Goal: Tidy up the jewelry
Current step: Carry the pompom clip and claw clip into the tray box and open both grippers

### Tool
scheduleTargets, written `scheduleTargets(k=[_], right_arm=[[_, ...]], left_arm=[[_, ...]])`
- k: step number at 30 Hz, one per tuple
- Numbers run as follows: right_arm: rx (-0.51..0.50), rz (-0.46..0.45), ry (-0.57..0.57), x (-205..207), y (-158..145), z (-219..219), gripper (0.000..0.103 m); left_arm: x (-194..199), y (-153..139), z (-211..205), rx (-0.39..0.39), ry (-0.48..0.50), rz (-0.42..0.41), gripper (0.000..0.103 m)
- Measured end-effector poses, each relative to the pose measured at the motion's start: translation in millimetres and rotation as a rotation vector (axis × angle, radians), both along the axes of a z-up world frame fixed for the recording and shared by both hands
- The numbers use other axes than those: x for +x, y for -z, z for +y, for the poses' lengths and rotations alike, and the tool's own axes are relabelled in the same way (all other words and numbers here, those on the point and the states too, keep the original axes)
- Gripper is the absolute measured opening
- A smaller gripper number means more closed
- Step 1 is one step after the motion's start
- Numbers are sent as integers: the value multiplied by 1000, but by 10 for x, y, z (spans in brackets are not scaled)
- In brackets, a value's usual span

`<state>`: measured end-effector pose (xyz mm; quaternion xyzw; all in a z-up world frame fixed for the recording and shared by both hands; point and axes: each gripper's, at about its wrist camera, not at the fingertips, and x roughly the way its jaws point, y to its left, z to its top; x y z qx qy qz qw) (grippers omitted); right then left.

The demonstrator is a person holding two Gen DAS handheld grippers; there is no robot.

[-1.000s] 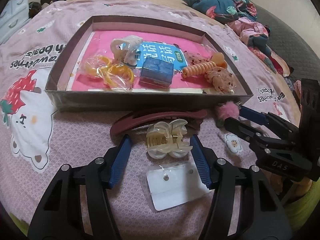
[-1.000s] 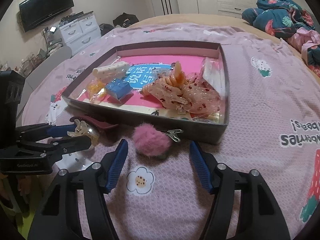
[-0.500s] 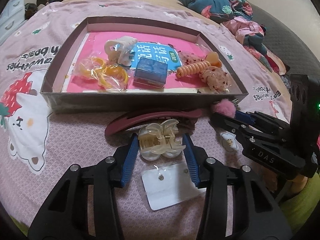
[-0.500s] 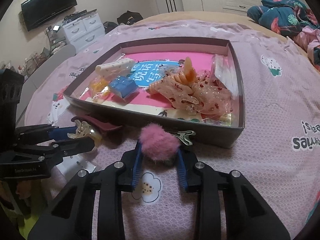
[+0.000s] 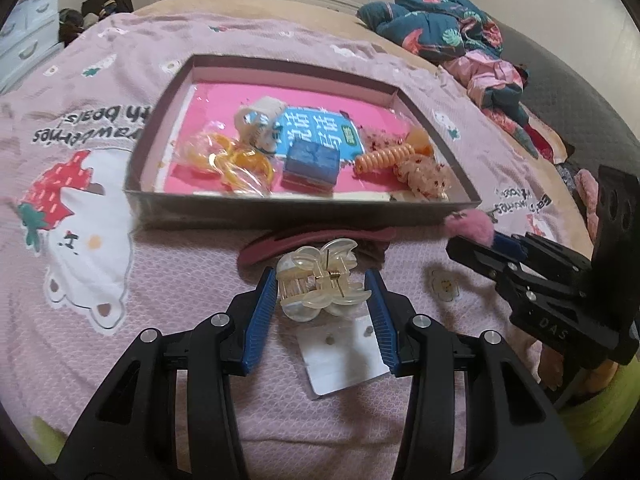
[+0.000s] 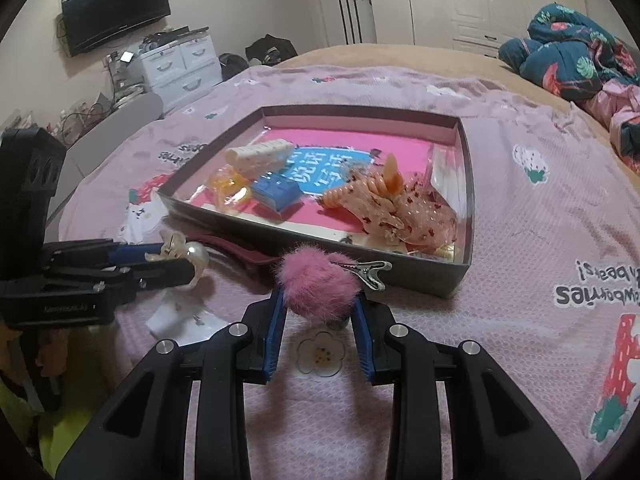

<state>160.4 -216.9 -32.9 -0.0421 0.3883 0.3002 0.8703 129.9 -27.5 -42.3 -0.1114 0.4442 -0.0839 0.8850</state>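
My left gripper [image 5: 320, 280] is shut on a pearly cream claw clip [image 5: 320, 284], low over the pink bedspread in front of the grey box [image 5: 280, 208]. The right wrist view shows that clip [image 6: 188, 256] from the side, between the left gripper's fingers [image 6: 176, 254]. My right gripper [image 6: 318, 296] is shut on a fluffy pink pom-pom clip [image 6: 316, 286]. Its metal jaw sticks out to the right, near the box wall [image 6: 420, 276]. A dark red hair clip [image 5: 312, 240] lies between the box and the claw clip. A white earring card [image 5: 344, 356] lies under the left fingers.
The box holds a blue case [image 5: 312, 162], bagged orange rings [image 5: 228, 160], an orange spiral tie [image 5: 384, 158], a speckled scrunchie [image 5: 424, 172] and a white claw clip [image 5: 256, 120]. Bundled clothes [image 5: 448, 28] lie at the bed's far right. Drawers [image 6: 180, 64] stand beyond the bed.
Both grippers went from open around their clips to shut on them. The right one has since risen a little with the pom-pom clip.
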Motion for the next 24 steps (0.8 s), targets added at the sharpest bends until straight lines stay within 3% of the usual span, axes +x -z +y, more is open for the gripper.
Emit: scheduleTargets(k=[24], right_arm=[[-6,-59,-73,-96,-282,444,29]], left_arm=[[-129,-267,568,-24,-129,-81,37]])
